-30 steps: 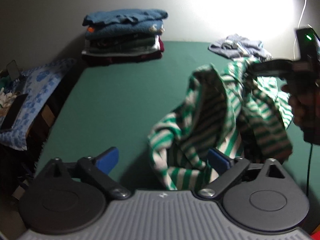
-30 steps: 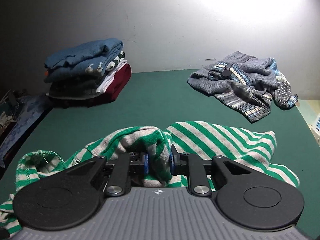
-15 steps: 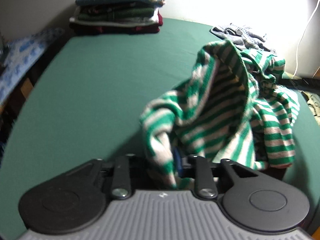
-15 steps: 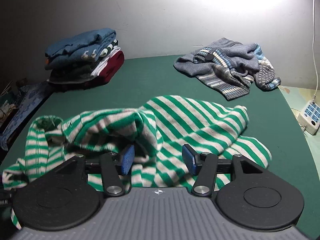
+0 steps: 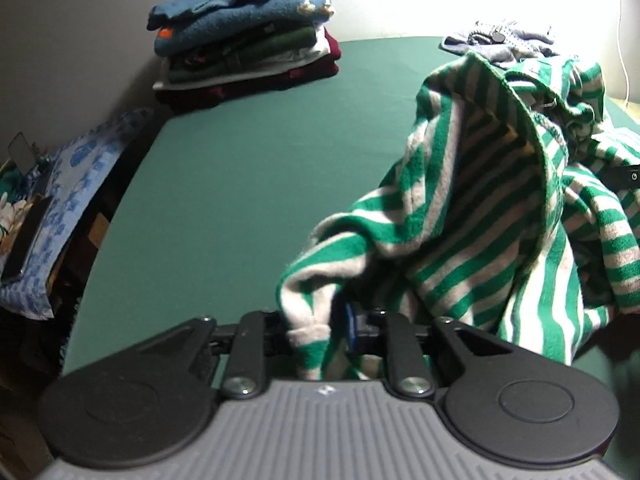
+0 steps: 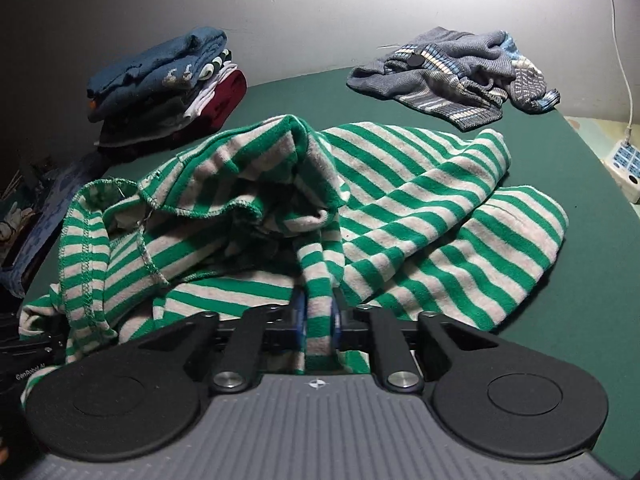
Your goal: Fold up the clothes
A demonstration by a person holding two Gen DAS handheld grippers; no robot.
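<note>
Green and pale grey stripes cover the soft fleece garment (image 6: 400, 216), which lies bunched in the centre of the right wrist view on the green table (image 6: 600, 184) and rises at the right of the left wrist view. Both tools grip it: the left gripper (image 5: 320, 332) is clamped on a hanging edge near the lower centre of its frame, and the right gripper (image 6: 318, 320) is closed tight on a narrow fold at the lower centre of its own.

I judge the cloth light, limp and a little stretchy, so it sags wherever nothing supports it, but it is not slippery. Seams, hem or cuffs give the firmest hold.

At the upper left stands a folded stack (image 6: 168, 84); a crumpled grey-blue knit (image 6: 452, 76) lies at the upper right.
</note>
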